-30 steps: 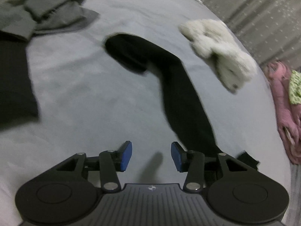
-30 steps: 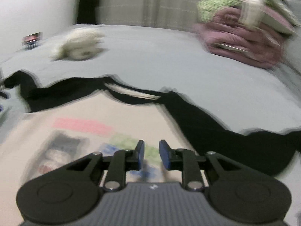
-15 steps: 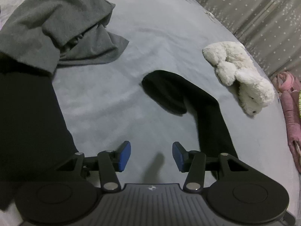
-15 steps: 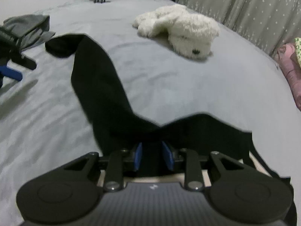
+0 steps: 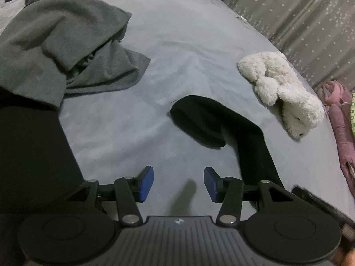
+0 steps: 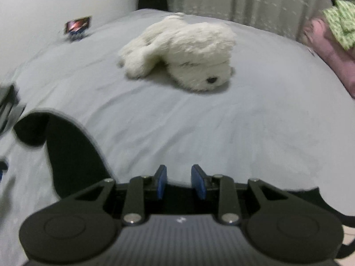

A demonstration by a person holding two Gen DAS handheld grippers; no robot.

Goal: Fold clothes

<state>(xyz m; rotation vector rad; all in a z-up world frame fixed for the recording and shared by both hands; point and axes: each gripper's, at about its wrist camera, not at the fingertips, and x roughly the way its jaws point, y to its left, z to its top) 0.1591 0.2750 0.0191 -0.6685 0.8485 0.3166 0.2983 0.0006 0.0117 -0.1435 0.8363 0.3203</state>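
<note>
- My left gripper (image 5: 178, 184) hangs over the pale grey bedsheet (image 5: 188, 44) with its blue pads spread apart and nothing between them.
- The long black sleeve (image 5: 221, 128) of the garment I am folding lies stretched across the sheet just right of that gripper, its cuff end pointing away from me.
- My right gripper (image 6: 179, 182) has its blue pads a narrow gap apart; black cloth lies right under them, but I cannot tell whether they pinch it.
- From the right wrist, the same black sleeve (image 6: 73, 150) curves off to the left.
- A crumpled grey knit garment (image 5: 66, 44) sits far left.
- A fluffy white plush seal (image 5: 286, 93) lies beyond the sleeve, apart from it.
</note>
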